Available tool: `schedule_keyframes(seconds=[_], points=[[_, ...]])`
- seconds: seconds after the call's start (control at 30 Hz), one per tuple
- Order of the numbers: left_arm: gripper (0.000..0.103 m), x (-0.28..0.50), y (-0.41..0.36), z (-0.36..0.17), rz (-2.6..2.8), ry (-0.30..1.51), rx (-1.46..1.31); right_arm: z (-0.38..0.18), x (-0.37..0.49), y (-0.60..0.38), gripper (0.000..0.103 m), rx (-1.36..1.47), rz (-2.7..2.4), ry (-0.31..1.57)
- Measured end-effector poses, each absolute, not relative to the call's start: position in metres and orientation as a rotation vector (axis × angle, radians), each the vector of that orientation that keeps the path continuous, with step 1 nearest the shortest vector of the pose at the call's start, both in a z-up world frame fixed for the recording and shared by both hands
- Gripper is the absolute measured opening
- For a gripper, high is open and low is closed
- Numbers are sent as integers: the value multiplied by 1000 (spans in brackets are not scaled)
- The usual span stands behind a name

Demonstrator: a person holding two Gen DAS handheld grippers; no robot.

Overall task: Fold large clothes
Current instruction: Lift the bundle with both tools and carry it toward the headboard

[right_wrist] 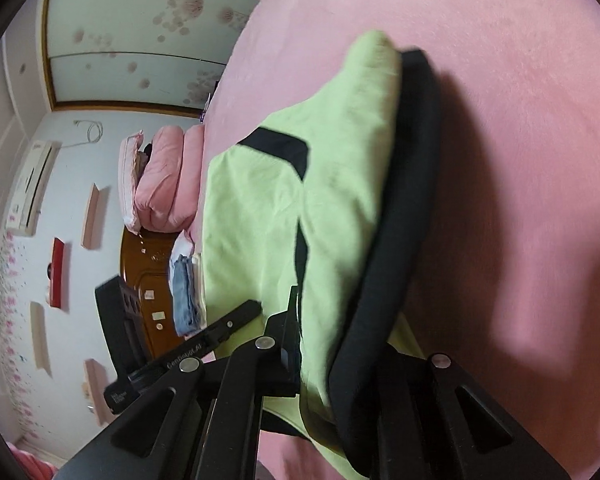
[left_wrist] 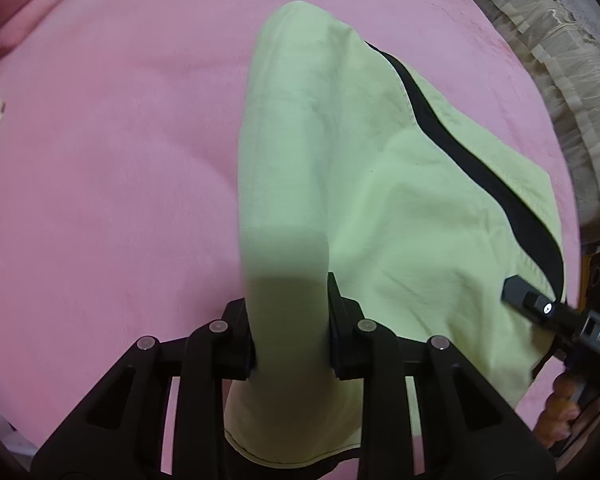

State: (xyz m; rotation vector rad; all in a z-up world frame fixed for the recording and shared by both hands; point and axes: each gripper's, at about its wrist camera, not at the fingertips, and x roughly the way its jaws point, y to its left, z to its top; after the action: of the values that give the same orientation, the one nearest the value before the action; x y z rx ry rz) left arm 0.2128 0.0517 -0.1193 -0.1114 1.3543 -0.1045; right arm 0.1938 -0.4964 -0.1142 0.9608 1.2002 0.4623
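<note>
Pink blanket (left_wrist: 100, 160) spread over a bed, papered wall and white air conditioner (right_wrist: 32, 188) in the background of the right wrist view. Lying on the blanket and partly lifted off it: a light green garment (left_wrist: 340, 160) with black trim (left_wrist: 480, 172), bunched into a raised ridge toward the far end. Clamped around a thick fold of green cloth, the left gripper (left_wrist: 290, 320), jaws narrowed onto the fabric, with the hem hanging below them. Pinched tight on the black-edged border of the same garment, the right gripper (right_wrist: 332, 360), jaws nearly together, with green cloth and black band running up between them. Just beside the garment's right edge in the left wrist view, the right gripper's dark finger and a hand (left_wrist: 560, 408) on its handle. Farther off: folded pink bedding (right_wrist: 164, 176), a wooden headboard (right_wrist: 148, 272), a folded blue item (right_wrist: 186, 292).
</note>
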Motion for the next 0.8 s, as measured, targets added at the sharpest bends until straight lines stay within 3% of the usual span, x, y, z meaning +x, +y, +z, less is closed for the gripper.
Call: schedule_keyframes(seconds=[0.4, 0.6, 0.8], points=[[22, 124, 120, -96, -244, 1486, -226, -49, 121, -394, 9, 731, 329, 1268], [21, 87, 224, -83, -266, 1516, -171, -27, 93, -272, 9, 689, 309, 1324], [21, 85, 378, -50, -180, 1488, -136, -10, 93, -110, 9, 686, 407, 1365]])
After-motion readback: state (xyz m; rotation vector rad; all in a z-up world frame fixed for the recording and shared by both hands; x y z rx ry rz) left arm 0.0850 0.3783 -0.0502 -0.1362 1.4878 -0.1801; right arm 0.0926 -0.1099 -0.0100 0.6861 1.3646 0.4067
